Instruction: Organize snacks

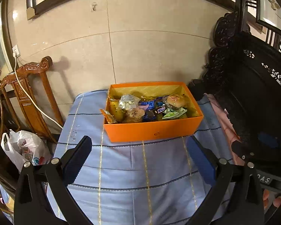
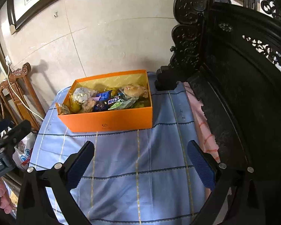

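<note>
Both hand-held grippers — left (image 1: 138, 151), right (image 2: 140, 153) — hover spread wide and empty over the table (image 1: 159, 168), near the snack-filled box (image 1: 151, 131).

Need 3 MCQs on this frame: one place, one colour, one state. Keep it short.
1. Where are the snacks?
A. Spread on the cloth
B. Inside the box
C. On the wooden chair

2. What colour is the box?
A. Orange
B. Green
C. White

3. How does the left gripper stand?
A. Shut on a snack
C. Shut on the box rim
B. Open, holding nothing

Answers:
1 B, the wrapped packets all lie within the box walls, and the blue checked cloth in front is bare.
2 A, its outer walls are orange, in the right wrist view too.
3 B, its fingers are spread wide above the cloth with nothing between them; the right gripper stands the same.
</note>
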`<action>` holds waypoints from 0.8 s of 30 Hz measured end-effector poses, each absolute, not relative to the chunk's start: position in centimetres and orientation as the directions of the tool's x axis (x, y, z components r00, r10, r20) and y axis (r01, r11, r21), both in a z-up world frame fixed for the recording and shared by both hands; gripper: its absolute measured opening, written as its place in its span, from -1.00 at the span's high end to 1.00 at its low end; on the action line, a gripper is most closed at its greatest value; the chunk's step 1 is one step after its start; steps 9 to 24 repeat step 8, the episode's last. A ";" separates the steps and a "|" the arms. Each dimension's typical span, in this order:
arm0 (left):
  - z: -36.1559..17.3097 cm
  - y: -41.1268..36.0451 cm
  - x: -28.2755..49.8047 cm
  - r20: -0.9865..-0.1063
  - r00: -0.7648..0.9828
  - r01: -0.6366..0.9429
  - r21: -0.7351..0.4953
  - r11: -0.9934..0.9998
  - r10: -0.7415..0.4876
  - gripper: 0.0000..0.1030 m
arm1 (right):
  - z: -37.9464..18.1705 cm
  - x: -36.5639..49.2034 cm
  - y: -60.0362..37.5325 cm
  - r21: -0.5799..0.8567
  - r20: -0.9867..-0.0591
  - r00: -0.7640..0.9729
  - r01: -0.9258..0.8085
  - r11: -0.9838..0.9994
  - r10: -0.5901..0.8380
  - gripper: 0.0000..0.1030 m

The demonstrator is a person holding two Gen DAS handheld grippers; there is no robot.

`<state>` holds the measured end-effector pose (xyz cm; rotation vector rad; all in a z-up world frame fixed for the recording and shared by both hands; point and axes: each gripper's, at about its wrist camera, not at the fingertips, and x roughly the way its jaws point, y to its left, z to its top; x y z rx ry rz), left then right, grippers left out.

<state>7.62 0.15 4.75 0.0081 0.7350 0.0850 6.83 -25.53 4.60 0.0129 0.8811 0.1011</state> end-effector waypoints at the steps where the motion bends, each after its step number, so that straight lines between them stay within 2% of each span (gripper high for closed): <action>1: 4.8 0.2 7.6 -0.671 0.737 -0.075 0.039 0.996 0.082 -0.92 | 4.6 6.8 -25.4 0.051 -0.771 0.630 -0.086 0.995 0.094 -0.93; 24: 4.7 1.2 7.8 -0.690 0.718 -0.099 0.034 0.994 0.095 -0.92 | 5.6 6.7 -24.9 0.054 -0.758 0.643 -0.100 0.993 0.106 -0.93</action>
